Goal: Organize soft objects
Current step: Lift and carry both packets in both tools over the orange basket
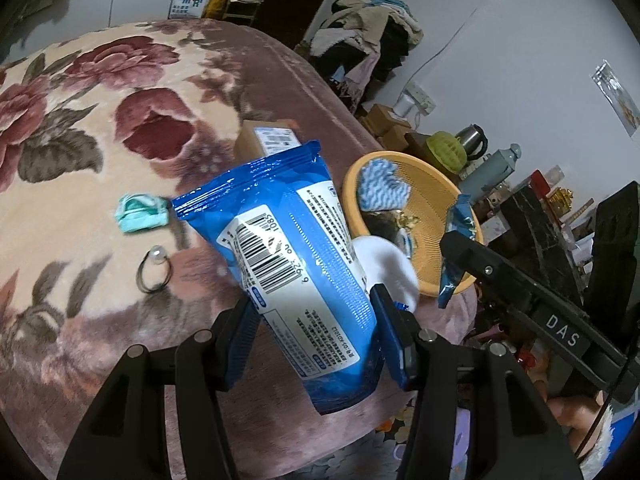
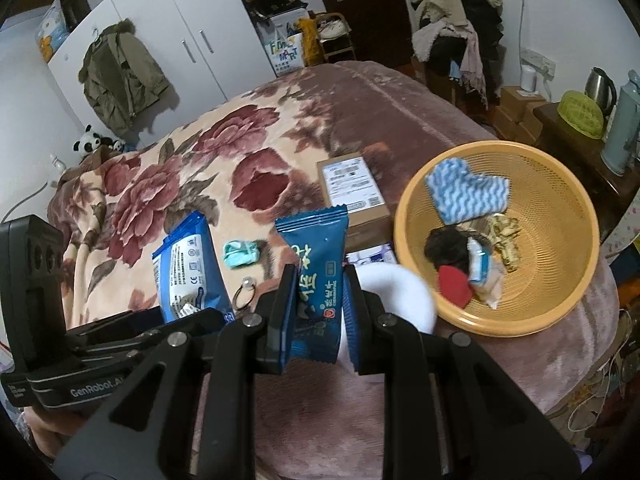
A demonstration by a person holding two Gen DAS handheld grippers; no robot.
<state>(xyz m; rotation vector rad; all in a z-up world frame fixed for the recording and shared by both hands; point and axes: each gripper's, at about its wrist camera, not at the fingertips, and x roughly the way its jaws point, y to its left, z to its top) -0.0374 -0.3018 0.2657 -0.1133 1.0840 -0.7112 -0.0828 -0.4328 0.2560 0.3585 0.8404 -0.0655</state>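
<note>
My left gripper (image 1: 316, 316) is shut on a large blue wet-wipe pack (image 1: 288, 264), held above the flowered blanket; the pack also shows in the right wrist view (image 2: 188, 264). My right gripper (image 2: 318, 292) is shut on a small dark-blue snack packet (image 2: 316, 276), left of the orange basket (image 2: 572, 280); in the left wrist view the packet (image 1: 454, 252) hangs over the basket's rim (image 1: 352, 184). The basket holds a blue-white cloth (image 2: 466, 190), a dark item, a red piece and small packets. A white round pad (image 2: 404, 292) lies beside the basket.
A mint-green fabric piece (image 1: 140, 212) and a black hair tie (image 1: 154, 268) lie on the blanket. A cardboard box (image 2: 354, 192) sits behind the basket. A side table with a kettle (image 2: 600, 88), a thermos and a green basket stands right of the bed.
</note>
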